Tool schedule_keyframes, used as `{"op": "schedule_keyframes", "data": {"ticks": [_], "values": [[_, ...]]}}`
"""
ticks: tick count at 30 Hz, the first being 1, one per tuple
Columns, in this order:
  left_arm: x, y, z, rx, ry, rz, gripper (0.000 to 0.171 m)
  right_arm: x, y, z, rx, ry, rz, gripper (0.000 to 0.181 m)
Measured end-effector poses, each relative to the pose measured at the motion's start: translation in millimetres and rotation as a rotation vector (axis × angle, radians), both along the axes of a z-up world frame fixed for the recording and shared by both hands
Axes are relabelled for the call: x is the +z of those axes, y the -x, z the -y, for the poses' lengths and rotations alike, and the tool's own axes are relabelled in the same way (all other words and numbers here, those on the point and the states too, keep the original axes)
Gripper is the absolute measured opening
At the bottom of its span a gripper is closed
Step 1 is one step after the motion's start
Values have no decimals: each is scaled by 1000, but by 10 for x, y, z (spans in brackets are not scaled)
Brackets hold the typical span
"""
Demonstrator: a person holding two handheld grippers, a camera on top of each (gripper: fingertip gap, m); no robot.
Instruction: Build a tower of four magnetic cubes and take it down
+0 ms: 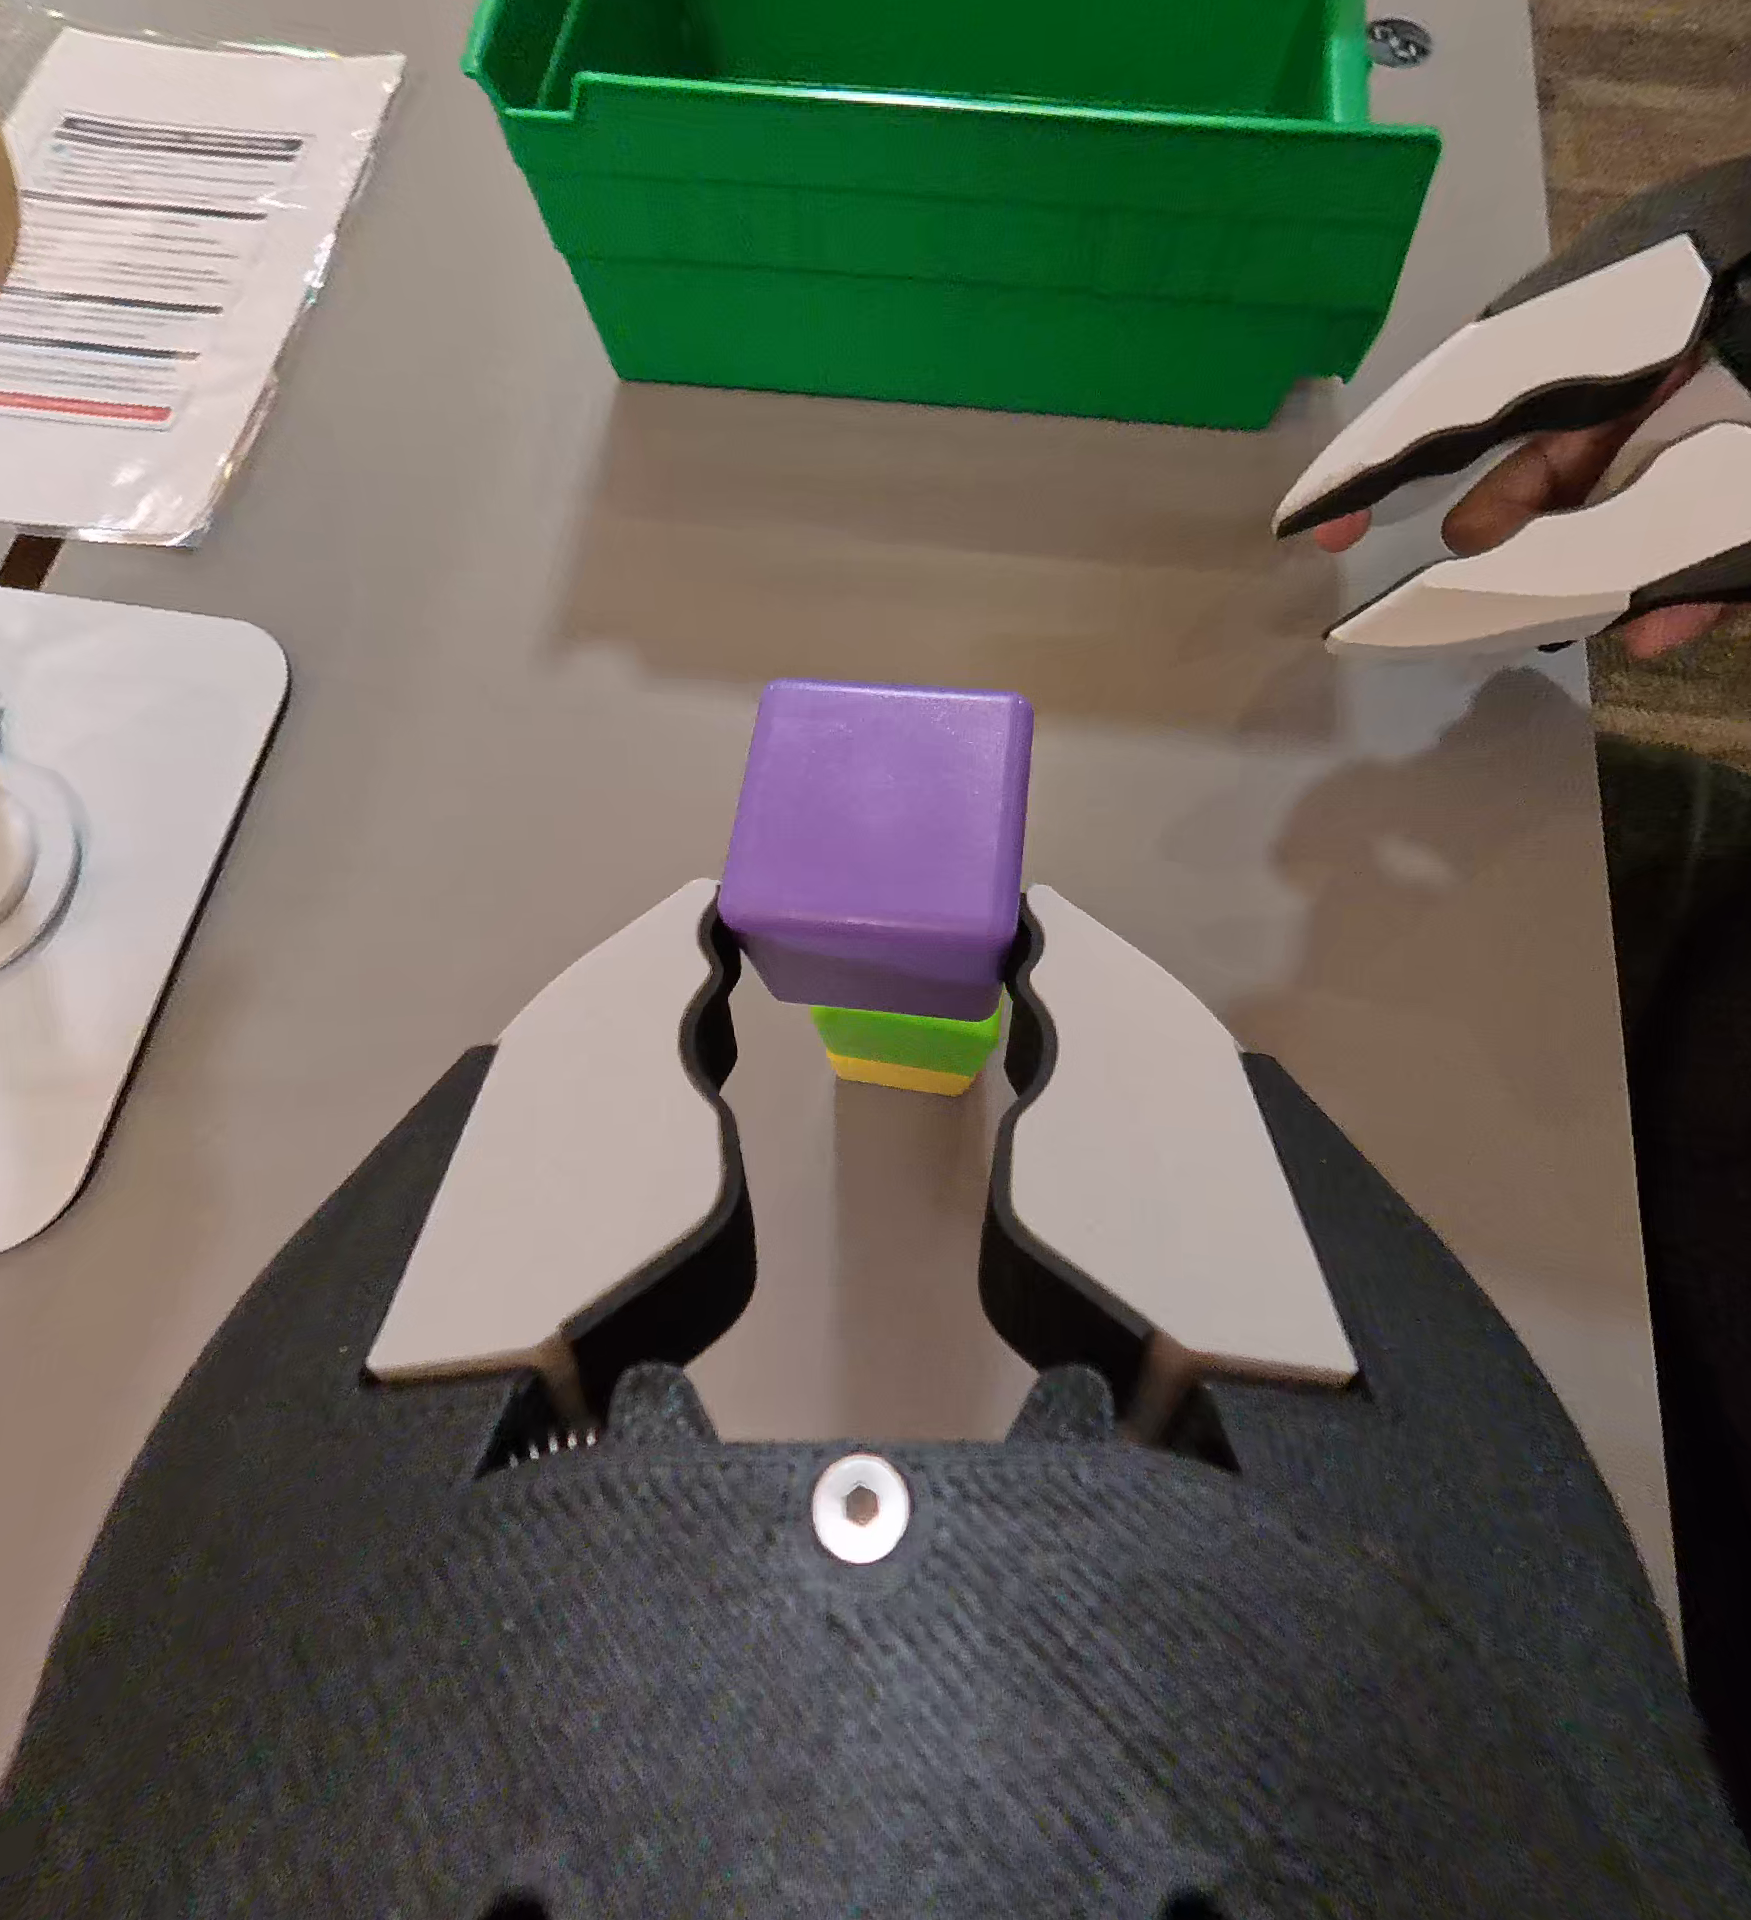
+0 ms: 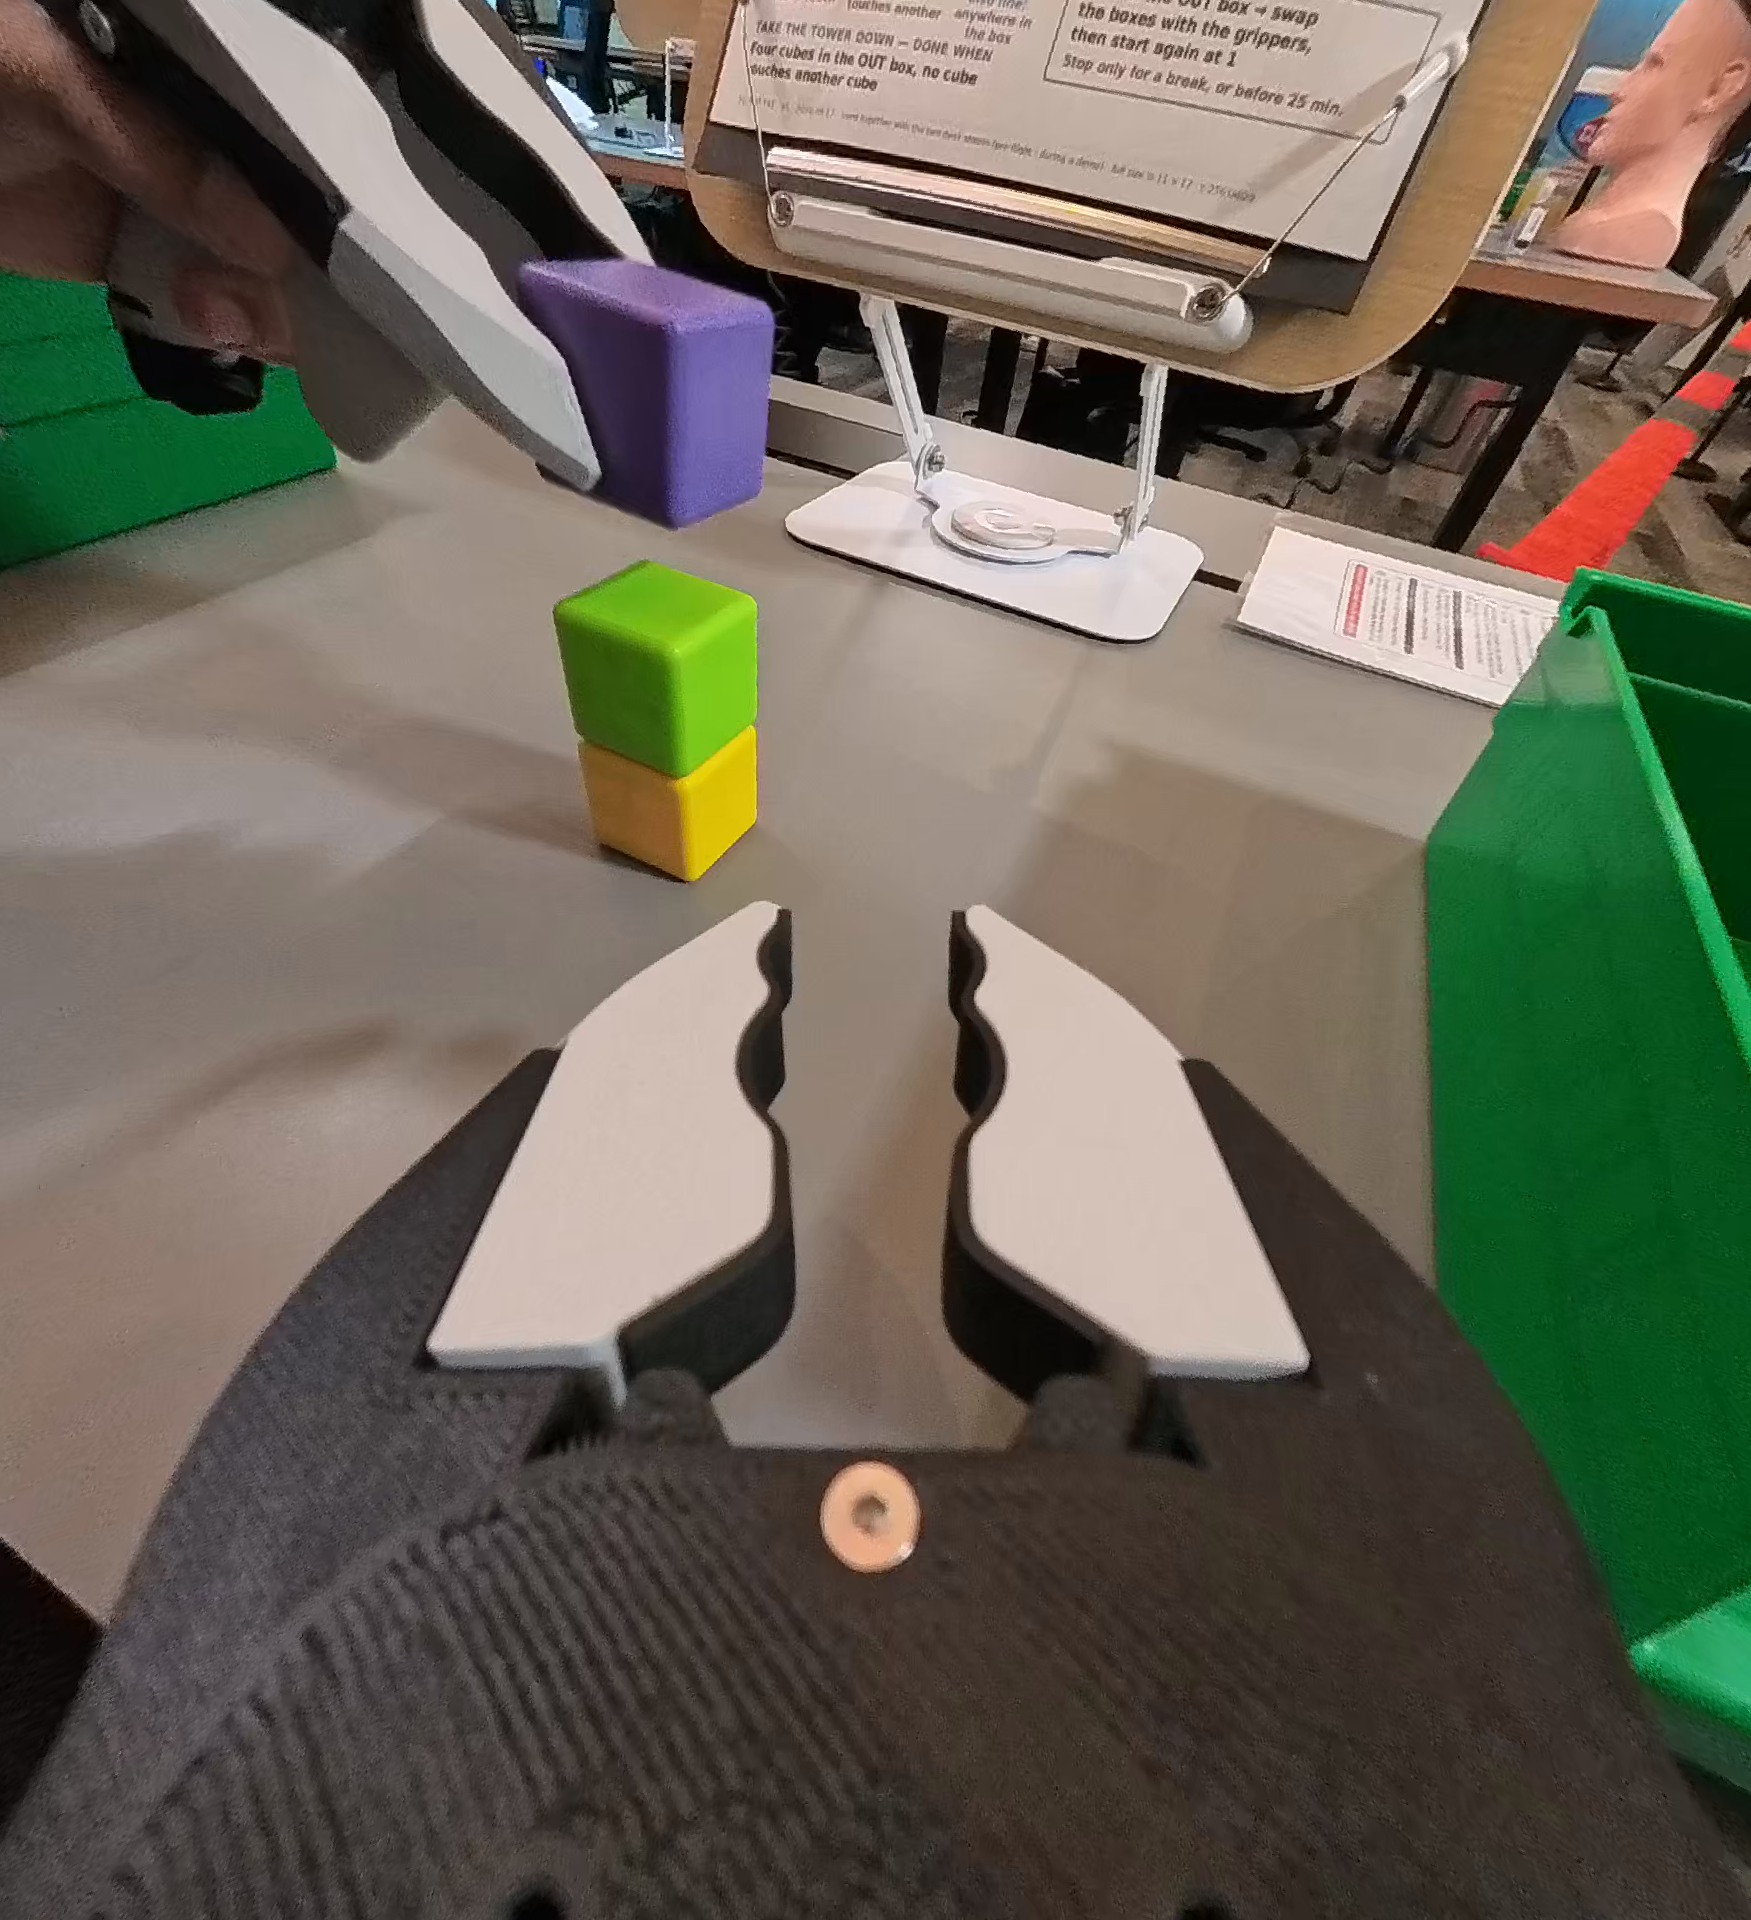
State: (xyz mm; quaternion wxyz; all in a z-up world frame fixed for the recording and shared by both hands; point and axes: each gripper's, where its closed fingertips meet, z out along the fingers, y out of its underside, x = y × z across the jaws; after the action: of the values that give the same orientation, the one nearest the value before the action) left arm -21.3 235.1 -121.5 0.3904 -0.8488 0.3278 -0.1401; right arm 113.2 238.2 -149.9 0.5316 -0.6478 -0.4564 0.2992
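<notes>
On grey counter, green plastic bin sitting beyond two-cube stack. Left claw gripping purple plastic cube, hovering clear above lime-green cube resting on yellow cube. Right claw parted, holding nothing, near stack. Risk, judging: purple cube pinched only at near edge, possibly slipping; bumping could be toppling stack.

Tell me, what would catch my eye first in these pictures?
A purple cube held in the air by the left gripper, right above a lime-green cube stacked on a yellow cube on the grey table. The right gripper hangs open and empty nearby, beside a big green bin.
</notes>
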Motion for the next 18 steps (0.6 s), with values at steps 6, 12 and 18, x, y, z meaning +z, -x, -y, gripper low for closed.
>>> {"op": "schedule_keyframes", "data": {"ticks": [6,12,18], "values": [[-100,-86,2,-67,-36,6,51,1,7,19,7,4,-1,29],[-176,-10,-9,-54,-16,36,51,-5,8,16,5,1,4,29],[-210,-56,12,-72,-4,15,50,-8,8,13,5,0,6,29]]}}
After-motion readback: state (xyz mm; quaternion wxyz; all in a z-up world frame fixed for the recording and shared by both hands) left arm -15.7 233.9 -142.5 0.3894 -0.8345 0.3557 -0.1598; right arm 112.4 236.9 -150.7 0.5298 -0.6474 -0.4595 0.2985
